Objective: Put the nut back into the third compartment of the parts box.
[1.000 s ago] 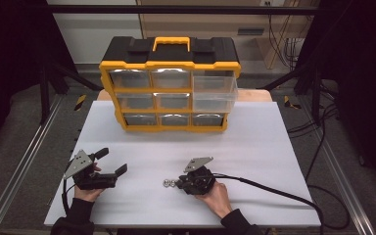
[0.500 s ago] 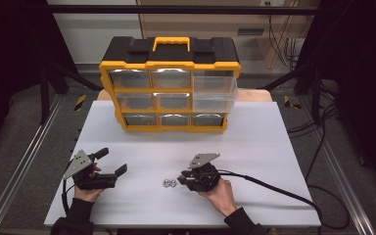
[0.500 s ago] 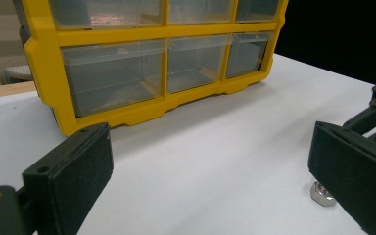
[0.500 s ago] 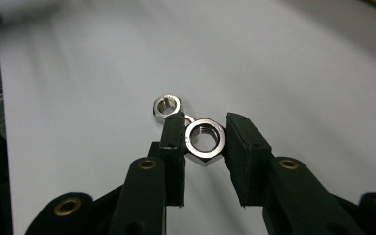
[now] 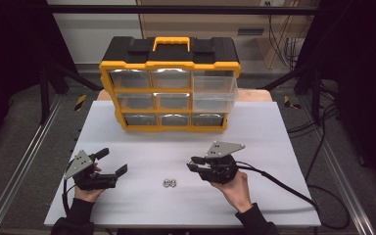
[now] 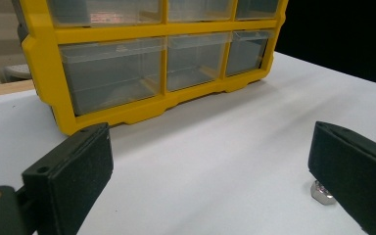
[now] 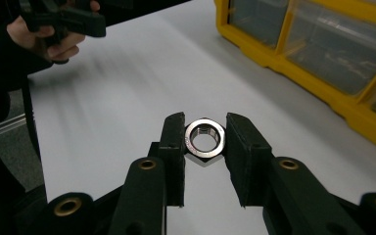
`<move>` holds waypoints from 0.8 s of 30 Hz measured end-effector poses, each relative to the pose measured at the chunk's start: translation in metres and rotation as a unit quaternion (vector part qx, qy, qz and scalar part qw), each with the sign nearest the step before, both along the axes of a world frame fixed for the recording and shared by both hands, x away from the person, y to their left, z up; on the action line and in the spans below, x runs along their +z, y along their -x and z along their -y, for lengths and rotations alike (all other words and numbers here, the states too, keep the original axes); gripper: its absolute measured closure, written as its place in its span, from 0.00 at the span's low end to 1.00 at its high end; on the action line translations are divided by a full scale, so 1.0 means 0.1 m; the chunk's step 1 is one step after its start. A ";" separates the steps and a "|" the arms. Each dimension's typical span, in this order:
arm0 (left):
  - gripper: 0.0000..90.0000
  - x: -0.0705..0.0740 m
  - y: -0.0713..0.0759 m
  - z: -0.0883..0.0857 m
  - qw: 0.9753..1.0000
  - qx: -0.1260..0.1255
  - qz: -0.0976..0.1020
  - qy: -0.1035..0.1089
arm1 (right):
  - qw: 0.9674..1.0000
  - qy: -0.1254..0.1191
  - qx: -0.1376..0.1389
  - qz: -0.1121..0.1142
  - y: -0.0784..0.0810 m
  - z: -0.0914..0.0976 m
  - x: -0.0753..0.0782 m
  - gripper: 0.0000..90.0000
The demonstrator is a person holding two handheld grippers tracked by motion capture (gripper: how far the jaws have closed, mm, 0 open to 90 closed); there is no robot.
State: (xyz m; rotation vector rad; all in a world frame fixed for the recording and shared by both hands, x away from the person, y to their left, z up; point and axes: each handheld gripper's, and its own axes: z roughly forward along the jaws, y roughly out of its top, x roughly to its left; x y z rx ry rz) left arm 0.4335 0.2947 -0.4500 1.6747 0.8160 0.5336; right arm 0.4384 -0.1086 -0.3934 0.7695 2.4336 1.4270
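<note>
One nut (image 7: 204, 139) is sitting clamped in the right gripper (image 7: 204, 142), left gripper (image 5: 111, 163) gaping wide & empty; carry step, prob. heading 12 o'clock to the open drawer (image 5: 214, 93) next.

The left jaw hides part of a nut (image 6: 322, 192); the drawers' (image 5: 175, 100) contents are unclear.

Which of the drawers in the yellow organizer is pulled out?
The right-hand drawer of the middle row. Its clear front juts forward past the yellow frame of the organizer, while the other drawers sit flush in their slots.
</note>
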 end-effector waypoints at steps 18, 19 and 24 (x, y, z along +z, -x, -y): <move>0.03 0.00 0.00 0.01 1.000 0.000 0.000 -0.001 | 0.997 -0.036 -0.029 0.060 -0.03 0.35 0.73 0.78; 0.03 0.00 0.00 0.01 1.000 0.000 0.000 -0.001 | 0.997 -0.037 -0.031 0.064 -0.03 0.36 0.78 0.78; 0.03 0.00 0.01 0.00 1.000 0.000 0.001 0.000 | 0.995 -0.050 -0.038 0.082 -0.05 0.39 1.02 0.78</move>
